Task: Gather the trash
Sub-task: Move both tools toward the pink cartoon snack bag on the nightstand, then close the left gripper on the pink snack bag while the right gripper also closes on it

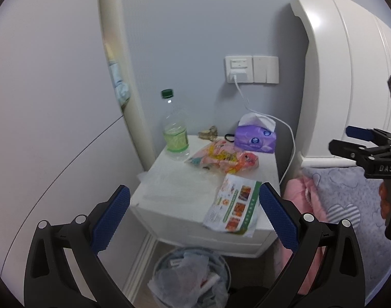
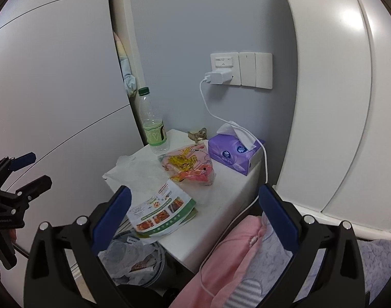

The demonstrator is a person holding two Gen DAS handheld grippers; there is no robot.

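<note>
A small white bedside table (image 1: pixel 169 179) stands in a corner between a grey wall and a white bed headboard (image 1: pixel 336 77). On its top, at about 11 o'clock, a clear plastic bottle with a green cap and green label (image 1: pixel 174 128) stands upright, holding a little pale liquid. At 1 o'clock lies a purple soft pack of tissues (image 1: pixel 255 140) with a white sheet sticking up. Between them, near the middle, a crumpled pink and orange snack wrapper (image 1: pixel 222 159) lies flat, and a folded green-edged printed leaflet (image 1: pixel 234 205) overhangs the front edge at 5 o'clock. A thin clear plastic sheet (image 2: pixel 141 169) covers the left part of the top.

Below the table at 6 o'clock sits a round bin lined with a clear bag (image 1: pixel 190 279), already holding crumpled plastic and paper.

The left gripper (image 1: pixel 194 215), black with blue pads, hangs in front of the table, its fingers spread wide and holding nothing. The right gripper (image 2: pixel 195 215) is likewise wide open and empty, above the leaflet and the pink and grey quilt (image 2: pixel 236 251). A white charger cable (image 2: pixel 208 107) runs down from the wall socket.
</note>
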